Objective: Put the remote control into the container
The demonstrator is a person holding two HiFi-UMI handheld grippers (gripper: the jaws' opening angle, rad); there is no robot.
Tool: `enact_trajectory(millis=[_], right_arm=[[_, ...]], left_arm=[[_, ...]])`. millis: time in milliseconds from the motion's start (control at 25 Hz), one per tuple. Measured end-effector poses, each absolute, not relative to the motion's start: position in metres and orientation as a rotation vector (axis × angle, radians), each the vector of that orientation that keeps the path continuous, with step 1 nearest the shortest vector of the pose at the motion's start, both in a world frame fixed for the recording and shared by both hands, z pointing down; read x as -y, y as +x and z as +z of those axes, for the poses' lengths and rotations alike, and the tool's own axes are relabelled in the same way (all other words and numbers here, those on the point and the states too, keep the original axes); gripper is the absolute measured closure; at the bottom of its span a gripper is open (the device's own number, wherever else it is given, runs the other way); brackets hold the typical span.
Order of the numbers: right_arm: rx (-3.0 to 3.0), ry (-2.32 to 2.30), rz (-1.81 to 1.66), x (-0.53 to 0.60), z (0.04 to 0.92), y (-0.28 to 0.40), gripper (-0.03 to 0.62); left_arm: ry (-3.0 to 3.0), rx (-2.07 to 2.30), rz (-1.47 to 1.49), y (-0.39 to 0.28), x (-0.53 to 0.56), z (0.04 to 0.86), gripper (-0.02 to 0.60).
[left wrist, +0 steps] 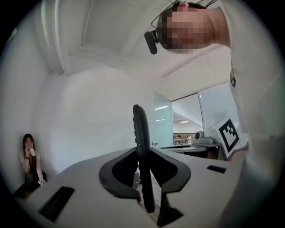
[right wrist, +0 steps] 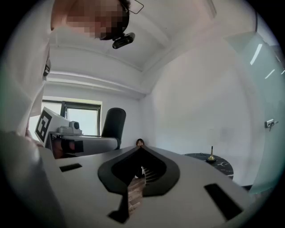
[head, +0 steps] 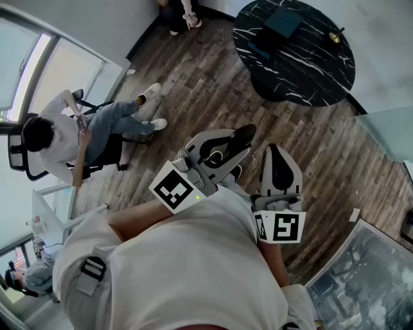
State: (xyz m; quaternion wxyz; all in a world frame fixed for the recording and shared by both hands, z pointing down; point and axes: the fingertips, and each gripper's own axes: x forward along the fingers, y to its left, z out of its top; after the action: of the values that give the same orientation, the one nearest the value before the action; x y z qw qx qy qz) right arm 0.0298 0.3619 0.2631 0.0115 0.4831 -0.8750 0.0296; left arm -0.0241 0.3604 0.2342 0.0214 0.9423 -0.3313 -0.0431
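A black remote control [left wrist: 141,142] stands on edge between the jaws of my left gripper [left wrist: 144,153], which is shut on it. In the head view the left gripper [head: 233,147] is held close to my body, with the remote's dark end [head: 244,134] sticking out past the jaws. Beside it, my right gripper [head: 272,153] is shut, its tips [right wrist: 139,150] meeting with nothing between them. A dark teal box-like container [head: 282,22] rests on the round black marble table [head: 303,64] far ahead, well apart from both grippers.
Wooden floor [head: 213,90] lies between me and the table. A person sits on an office chair [head: 71,135] at the left, and another person [head: 182,13] sits at the far wall. A brass object [head: 334,37] stands on the table. A glass panel [head: 390,129] is at the right.
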Motion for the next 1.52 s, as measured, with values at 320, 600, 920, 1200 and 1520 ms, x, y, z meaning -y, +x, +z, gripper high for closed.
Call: enact_trajectory(millis=[320,600,920,1200,1520], right_arm=[[2.738,1.509,0.033,-0.376,0.252,0.054,0.585],[2.752,1.512,0.030,-0.365,0.250,0.070,0.585],[2.734,1.566,0.015,-0.307,0.255,0.081,0.583],[2.710,1.594,0.019,-0.205,0.248,0.074,0.583],[2.676,1.618,0.006,-0.098,0.237,0.055,0.583]], left_arm=[[2.908,1.034,-0.089,-0.006,-0.375,0.241,0.502],[2.916,1.031,-0.064,0.014,-0.360,0.243,0.502],[2.912,0.976,-0.103,0.023,-0.298,0.251,0.502],[2.935,0.938,-0.131,0.016,-0.196,0.238,0.502],[2.956,0.895,-0.126,-0.002,-0.088,0.224,0.502]])
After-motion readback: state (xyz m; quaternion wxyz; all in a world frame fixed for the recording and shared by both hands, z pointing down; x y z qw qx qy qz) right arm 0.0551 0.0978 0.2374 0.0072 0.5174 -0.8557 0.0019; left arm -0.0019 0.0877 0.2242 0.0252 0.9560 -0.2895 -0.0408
